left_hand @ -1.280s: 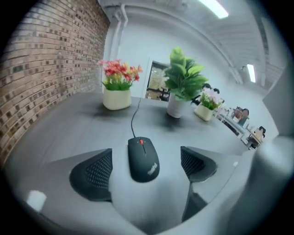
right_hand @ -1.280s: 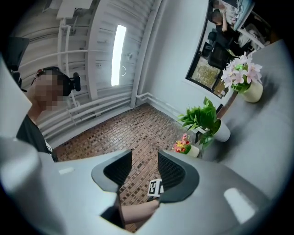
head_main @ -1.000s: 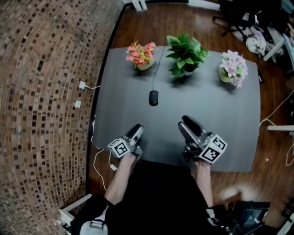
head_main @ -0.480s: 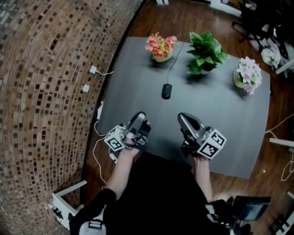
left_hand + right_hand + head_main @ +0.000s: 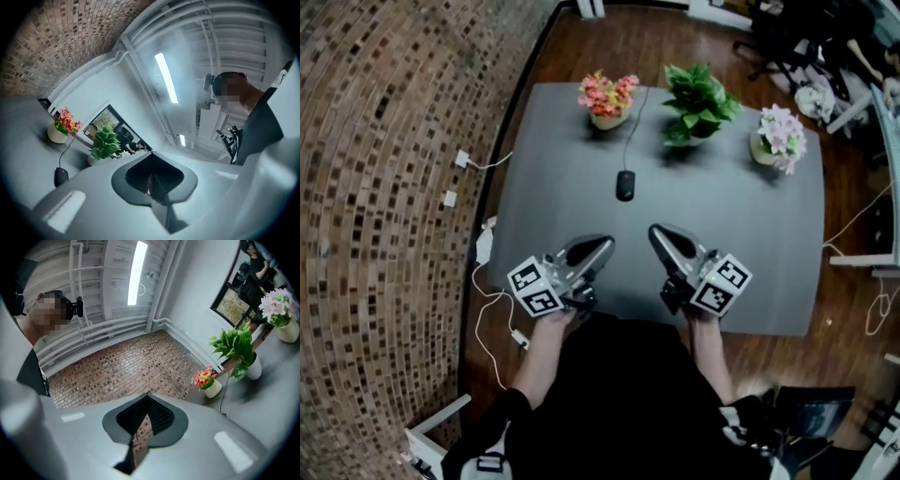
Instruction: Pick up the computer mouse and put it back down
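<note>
The black computer mouse (image 5: 625, 185) lies on the grey table (image 5: 759, 234), its cable running back between the flower pots. In the left gripper view the mouse (image 5: 61, 176) shows low at the left, far ahead of the jaws. My left gripper (image 5: 602, 247) and right gripper (image 5: 658, 234) hover side by side over the table's near edge, well short of the mouse. Both point roughly level, towards each other. The left gripper (image 5: 151, 183) is shut and empty, and the right gripper (image 5: 143, 430) is too. The right gripper view does not show the mouse.
Three pots stand along the table's far edge: red-pink flowers (image 5: 607, 98), a green plant (image 5: 698, 103) and pale pink flowers (image 5: 778, 136). A brick-patterned wall (image 5: 384, 187) runs along the left. White cables and plugs (image 5: 485, 246) hang off the table's left edge.
Both grippers went from open to shut with nothing in them. The left gripper rose from pointing down at the table to about level. The right gripper shifted sideways a little.
</note>
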`<state>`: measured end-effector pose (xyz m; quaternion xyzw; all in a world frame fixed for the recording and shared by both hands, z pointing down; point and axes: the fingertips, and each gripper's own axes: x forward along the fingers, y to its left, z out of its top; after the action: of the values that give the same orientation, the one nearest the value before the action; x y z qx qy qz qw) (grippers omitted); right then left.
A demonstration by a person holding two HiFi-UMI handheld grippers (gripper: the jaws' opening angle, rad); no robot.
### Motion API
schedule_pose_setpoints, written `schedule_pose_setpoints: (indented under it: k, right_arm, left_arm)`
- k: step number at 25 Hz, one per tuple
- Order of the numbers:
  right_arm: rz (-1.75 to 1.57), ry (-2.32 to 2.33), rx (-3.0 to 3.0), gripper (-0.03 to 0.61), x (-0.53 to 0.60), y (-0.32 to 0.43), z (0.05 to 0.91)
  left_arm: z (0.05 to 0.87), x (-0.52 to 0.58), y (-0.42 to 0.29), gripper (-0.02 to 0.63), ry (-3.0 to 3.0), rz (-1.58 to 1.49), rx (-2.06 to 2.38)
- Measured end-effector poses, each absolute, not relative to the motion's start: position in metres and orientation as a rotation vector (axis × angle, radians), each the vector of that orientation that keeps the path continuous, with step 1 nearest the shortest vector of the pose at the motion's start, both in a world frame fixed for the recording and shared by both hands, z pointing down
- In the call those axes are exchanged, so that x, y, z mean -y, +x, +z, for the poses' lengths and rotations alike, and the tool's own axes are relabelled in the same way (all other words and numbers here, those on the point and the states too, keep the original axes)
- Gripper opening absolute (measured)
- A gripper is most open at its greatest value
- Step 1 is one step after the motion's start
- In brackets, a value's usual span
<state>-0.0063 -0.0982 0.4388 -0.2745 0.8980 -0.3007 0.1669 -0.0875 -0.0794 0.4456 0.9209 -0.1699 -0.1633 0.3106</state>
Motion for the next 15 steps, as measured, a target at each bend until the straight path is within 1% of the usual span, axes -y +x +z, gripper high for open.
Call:
schedule_pose_setpoints:
  k: [5,10,12,15]
  right_arm:
    - [-0.817,-0.825,-2.616,0.002,0.083,-0.049,0.419]
    - [-0.788,-0.93,-2.645,0.002,0.08,-0.068,0.417]
    - [-0.802,-0.91,-2.671,0.002,0.081,-0.079,0.425]
    - [-0.79,-0.812,-2.724,0.002,0.078,-0.101,0.415]
  left_arm:
    - [0.434,0.07,-0.116,0.003,2.454,-0.454,0.404]
    - [0.431,0.076,-0.13,0.003,2.454,-0.477,0.345]
    - [0.429,0.078,-0.143,0.003,2.448,-0.498,0.392]
    - [0.429,0.074,-0.156,0.003,2.447,-0.527,0.454]
